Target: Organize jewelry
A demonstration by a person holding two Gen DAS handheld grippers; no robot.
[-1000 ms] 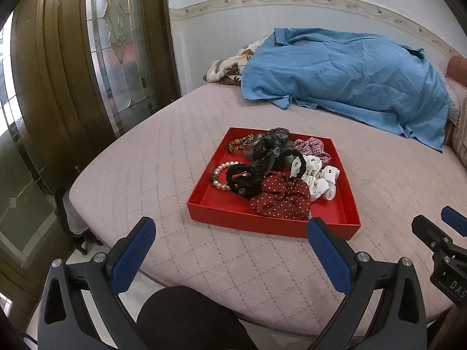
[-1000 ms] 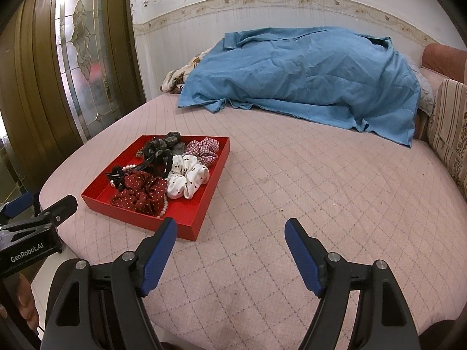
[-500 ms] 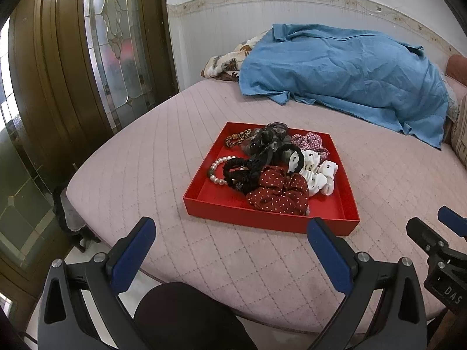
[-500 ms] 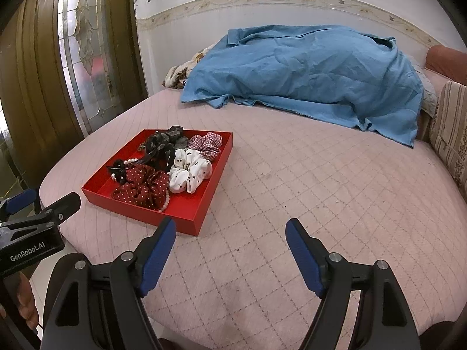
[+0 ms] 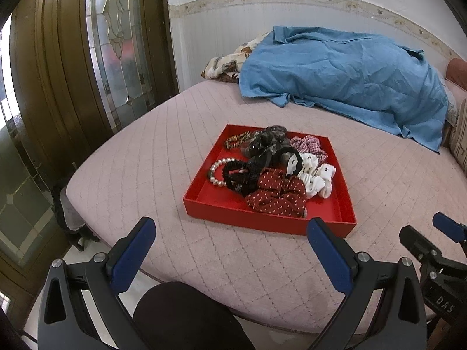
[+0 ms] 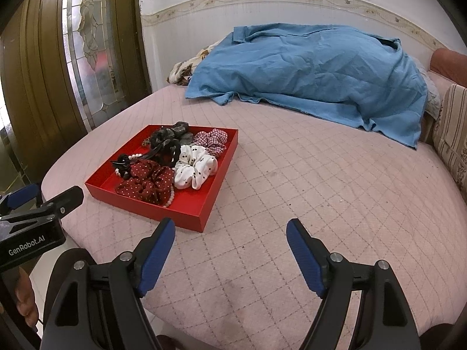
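Soft daylight through glass door, sharp focus, heavy fisheye bending, dark corners

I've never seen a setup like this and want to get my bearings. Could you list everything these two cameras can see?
tray: one, red, on the bed's near part
red scrunchie: one, white dots, tray's near side
white scrunchie: one, black dots, beside the red one
checked scrunchie: one, pink-white, tray's far corner
pearl bracelet: one, white, tray's left side
black hair accessories: several, tangled, tray's middle
beaded bracelet: one, brownish, tray's far left
bed cover: one, pink quilted
blanket: one, blue, far end of bed
glass door: one, wood-framed, left
left gripper: open, empty
right gripper: open, empty
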